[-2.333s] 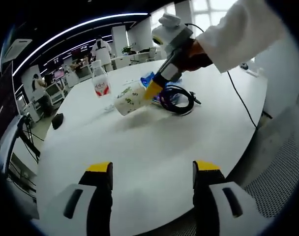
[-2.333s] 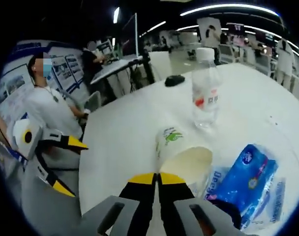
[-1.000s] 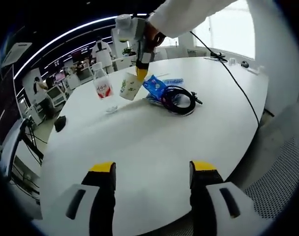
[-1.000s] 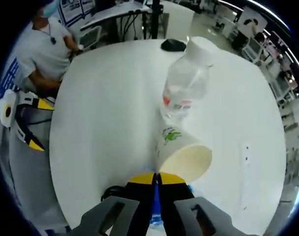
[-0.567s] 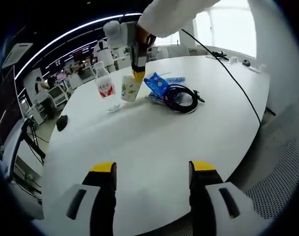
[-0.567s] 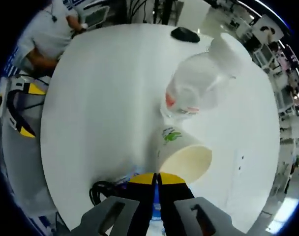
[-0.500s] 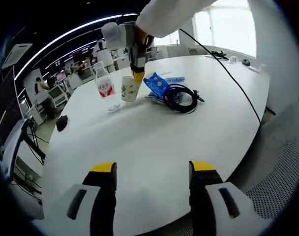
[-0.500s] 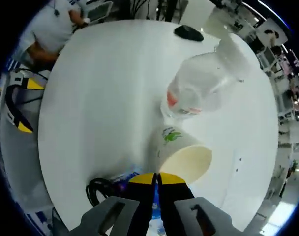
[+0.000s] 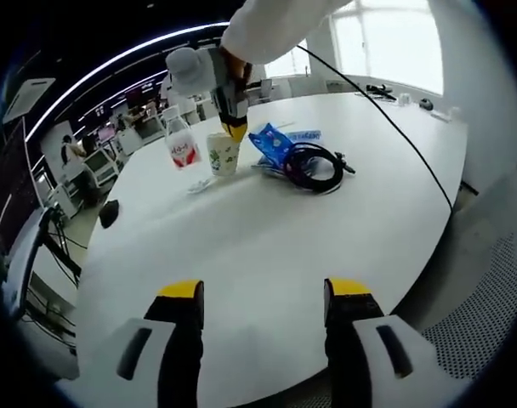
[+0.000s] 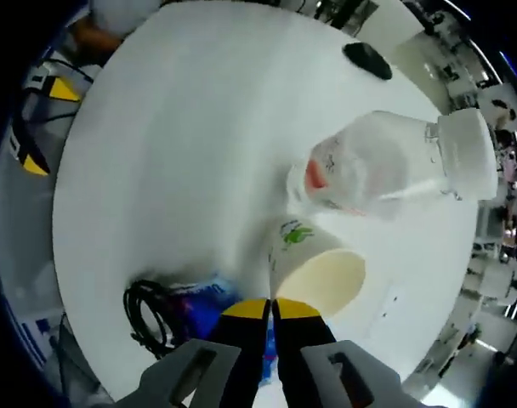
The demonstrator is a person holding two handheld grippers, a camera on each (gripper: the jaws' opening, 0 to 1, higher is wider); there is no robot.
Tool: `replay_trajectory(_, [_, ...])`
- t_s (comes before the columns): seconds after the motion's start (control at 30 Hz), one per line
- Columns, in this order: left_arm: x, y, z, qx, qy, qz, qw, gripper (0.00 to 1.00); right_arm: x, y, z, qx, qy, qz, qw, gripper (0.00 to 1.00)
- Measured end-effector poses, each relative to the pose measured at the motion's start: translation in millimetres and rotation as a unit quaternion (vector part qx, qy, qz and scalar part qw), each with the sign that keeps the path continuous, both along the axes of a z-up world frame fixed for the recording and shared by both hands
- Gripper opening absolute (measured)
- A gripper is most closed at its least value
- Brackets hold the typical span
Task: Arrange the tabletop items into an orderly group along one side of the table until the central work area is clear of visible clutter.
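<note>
My right gripper point(image 10: 271, 308) is shut on the rim of a white paper cup point(image 10: 314, 268) with a green print. The same cup point(image 9: 222, 154) stands upright on the white table point(image 9: 267, 246), with the right gripper point(image 9: 234, 129) coming down on it from above. A clear water bottle point(image 9: 182, 144) with a red label stands just left of the cup; from above the bottle point(image 10: 377, 170) sits right beside it. A blue tissue pack point(image 9: 274, 146) and a coiled black cable point(image 9: 314, 166) lie to the right. My left gripper point(image 9: 263, 293) is open, low over the near table edge.
A black mouse point(image 9: 109, 212) lies near the table's left edge. A thin black cord point(image 9: 403, 110) runs across the right part of the table. Small items point(image 9: 411, 99) sit at the far right rim. Chairs and desks stand beyond the table.
The right gripper has lifted the lying cup, turned it upright and brought it down next to the bottle. The left gripper has stayed put.
</note>
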State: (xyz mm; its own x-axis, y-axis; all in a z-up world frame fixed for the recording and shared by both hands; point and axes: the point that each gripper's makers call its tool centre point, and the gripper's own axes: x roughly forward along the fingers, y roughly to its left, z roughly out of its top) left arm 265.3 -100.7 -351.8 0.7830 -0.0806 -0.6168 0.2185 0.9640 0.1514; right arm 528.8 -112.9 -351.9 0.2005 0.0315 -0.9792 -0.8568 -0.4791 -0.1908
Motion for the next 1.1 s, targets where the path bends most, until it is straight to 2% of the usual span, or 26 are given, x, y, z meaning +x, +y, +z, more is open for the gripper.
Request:
replay_trajectory(0.1, [0.0,0,0.5,0.001,-0.001,-0.001,1.0000,0.56,6,4,1.8,-0.003,-0.017,0.026,0.9995,0.00])
replay_trajectory(0.23, [-0.2,1,0.1,0.002,-0.002,0.001,1.0000,0.56,3,3,0.2,-0.001,-0.012,0.017,0.9998,0.00])
replay_trajectory(0.33, [-0.5,0,0.2,0.002,-0.002,0.000,1.0000,0.56,6,2,-3.2,-0.008,-0.022,0.025,0.9994,0.00])
replay_trajectory(0.5, [-0.7,3,0.0,0.007,-0.003,0.006,1.0000,0.55,14,8,1.1,0.002,-0.031,0.015,0.9994,0.00])
replay_trajectory(0.67, [-0.5,3,1.0,0.009,-0.003,0.006,0.9999,0.55,12,13,0.2,0.016,-0.021,0.012,0.9996,0.01])
replay_trajectory(0.83, [0.3,3,2.3,0.010,-0.004,0.006,0.9999,0.55,16,14,2.9,0.020,-0.034,0.015,0.9991,0.11])
replay_trajectory(0.9, [0.5,2,2.2,0.010,-0.003,0.006,0.9999,0.55,21,17,7.4,0.034,-0.047,0.014,0.9982,0.11])
replay_trajectory(1.0, [1.2,2,2.8,0.011,-0.004,0.006,0.9999,0.55,25,18,9.8,0.045,-0.059,0.017,0.9971,0.19])
replay_trajectory(1.1, [1.2,2,3.0,0.011,-0.003,0.006,0.9999,0.55,28,22,16.2,0.064,-0.071,0.010,0.9954,0.22])
